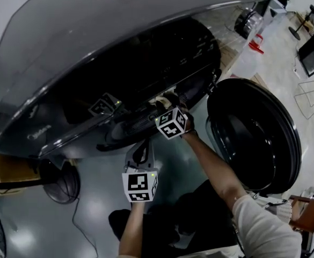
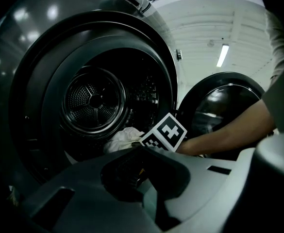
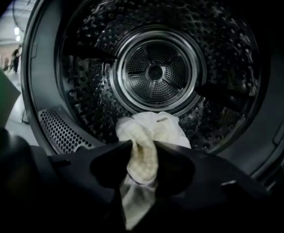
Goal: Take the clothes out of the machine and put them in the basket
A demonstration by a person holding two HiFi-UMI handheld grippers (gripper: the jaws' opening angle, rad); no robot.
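While at the drum [image 3: 154,72] — right tool [image 3: 142,152] tight on white cloth [image 3: 154,127], left tool [image 2: 141,149] together.

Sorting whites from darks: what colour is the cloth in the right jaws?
Cream-white cloth; clearest in the right gripper view.

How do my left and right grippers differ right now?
The right gripper is shut on a white cloth; the left gripper is shut with nothing between its jaws. The right gripper is at the mouth of the drum, at its lower rim; the left gripper is farther out, in front of the machine. Both point toward the drum.
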